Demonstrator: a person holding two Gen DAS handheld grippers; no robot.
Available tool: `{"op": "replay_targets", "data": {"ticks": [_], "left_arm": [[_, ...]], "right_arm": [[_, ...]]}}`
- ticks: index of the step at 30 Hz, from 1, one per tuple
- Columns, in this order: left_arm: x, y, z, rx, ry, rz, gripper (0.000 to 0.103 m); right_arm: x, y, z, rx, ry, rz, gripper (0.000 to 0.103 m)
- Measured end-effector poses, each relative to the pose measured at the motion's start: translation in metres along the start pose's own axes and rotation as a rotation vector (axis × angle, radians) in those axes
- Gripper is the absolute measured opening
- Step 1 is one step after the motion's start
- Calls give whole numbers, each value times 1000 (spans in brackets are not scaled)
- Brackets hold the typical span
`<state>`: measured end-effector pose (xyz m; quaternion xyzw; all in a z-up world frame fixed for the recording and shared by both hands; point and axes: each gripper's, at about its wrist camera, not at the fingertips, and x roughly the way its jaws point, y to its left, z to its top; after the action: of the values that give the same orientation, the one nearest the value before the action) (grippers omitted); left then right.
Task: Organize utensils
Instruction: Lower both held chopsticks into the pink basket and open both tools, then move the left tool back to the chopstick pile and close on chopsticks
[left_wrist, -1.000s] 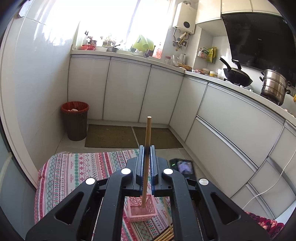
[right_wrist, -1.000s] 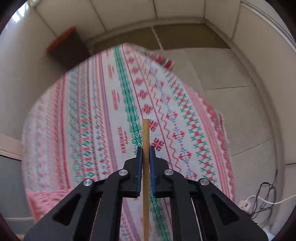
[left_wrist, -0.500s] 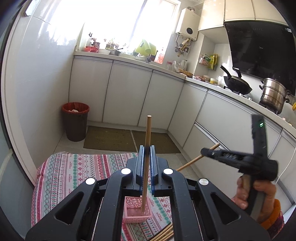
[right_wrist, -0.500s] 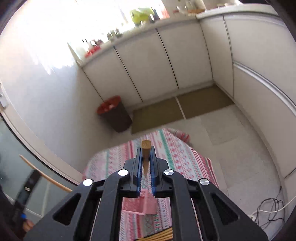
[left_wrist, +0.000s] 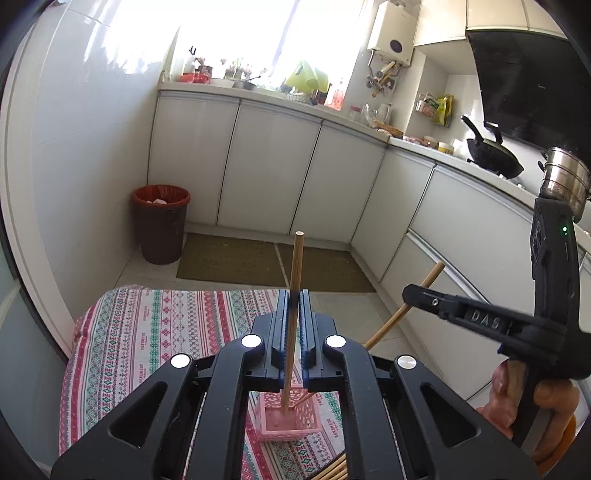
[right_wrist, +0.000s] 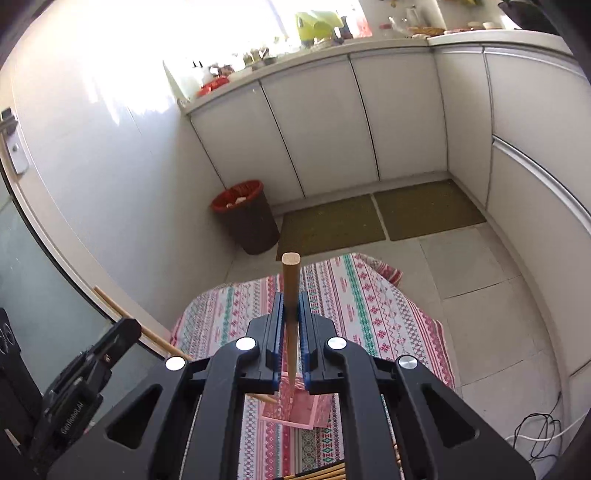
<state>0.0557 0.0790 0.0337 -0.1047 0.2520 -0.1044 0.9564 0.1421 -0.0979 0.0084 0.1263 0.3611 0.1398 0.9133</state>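
Both my grippers are clamped on chopsticks: left gripper (left_wrist: 292, 325) and right gripper (right_wrist: 290, 332), hovering over the pink basket (left_wrist: 288, 417) at 6 o'clock.

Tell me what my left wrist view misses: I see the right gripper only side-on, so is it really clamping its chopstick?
Observer: Yes. In the right wrist view the right gripper is shut on the chopstick, which stands between its jaws.
Operator: Where does the lower end point?
Observer: Down at the pink basket; I cannot tell whether it is inside.
Operator: Anything on the floor right of the table?
Observer: White and black cables lie on the tiles there.
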Motion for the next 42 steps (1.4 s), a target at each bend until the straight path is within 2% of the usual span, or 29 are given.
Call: {"op": "replay_targets", "data": {"ticks": [3, 5, 6, 7, 8, 10, 12, 13, 14, 16, 21, 25, 30, 31, 33, 35, 38, 42], "left_arm": [[11, 3, -5, -10, 30, -10, 5], [17, 3, -7, -8, 48, 3, 12], [18, 4, -8, -16, 57, 5, 27], [18, 6, -8, -30, 57, 3, 40], [16, 7, -7, -41, 50, 0, 44], [9, 8, -3, -42, 27, 9, 46], [1, 7, 1, -46, 6, 6, 47], [-4, 6, 2, -47, -3, 4, 48], [-7, 5, 3, -43, -12, 2, 49], [-15, 2, 4, -30, -32, 8, 55], [-31, -8, 6, -1, -75, 13, 67], [-37, -15, 5, 26, -82, 29, 68], [-40, -21, 0, 46, -80, 47, 80], [-40, -23, -2, 57, -74, 53, 88], [-39, -28, -7, 90, -49, 63, 96], [-35, -35, -13, 132, -9, 56, 96], [-22, -50, -31, 230, 96, 26, 96], [2, -70, -62, 329, 246, -43, 96]], "right_arm": [[14, 3, -7, -33, 17, -32, 8], [21, 7, -12, -53, 45, -28, 11], [23, 8, -13, -53, 58, -23, 12], [24, 7, -16, -52, 66, -20, 16], [24, 7, -18, -52, 68, -17, 28], [20, 7, -19, -51, 52, -22, 41], [15, 9, -20, -52, 34, -37, 42], [12, 9, -21, -53, 25, -47, 45], [7, 9, -21, -51, 11, -59, 54], [-1, 9, -22, -51, -29, -87, 64], [-17, 11, -28, -82, -77, -151, 73], [-27, 10, -37, -94, -101, -196, 77], [-42, -1, -53, -83, -141, -269, 92], [-46, -6, -57, -81, -151, -289, 96], [-52, -15, -64, -75, -158, -320, 96], [-58, -30, -73, -57, -148, -356, 96], [-65, -60, -87, 6, -121, -401, 96], [-70, -118, -109, 198, -20, -435, 96]]}}
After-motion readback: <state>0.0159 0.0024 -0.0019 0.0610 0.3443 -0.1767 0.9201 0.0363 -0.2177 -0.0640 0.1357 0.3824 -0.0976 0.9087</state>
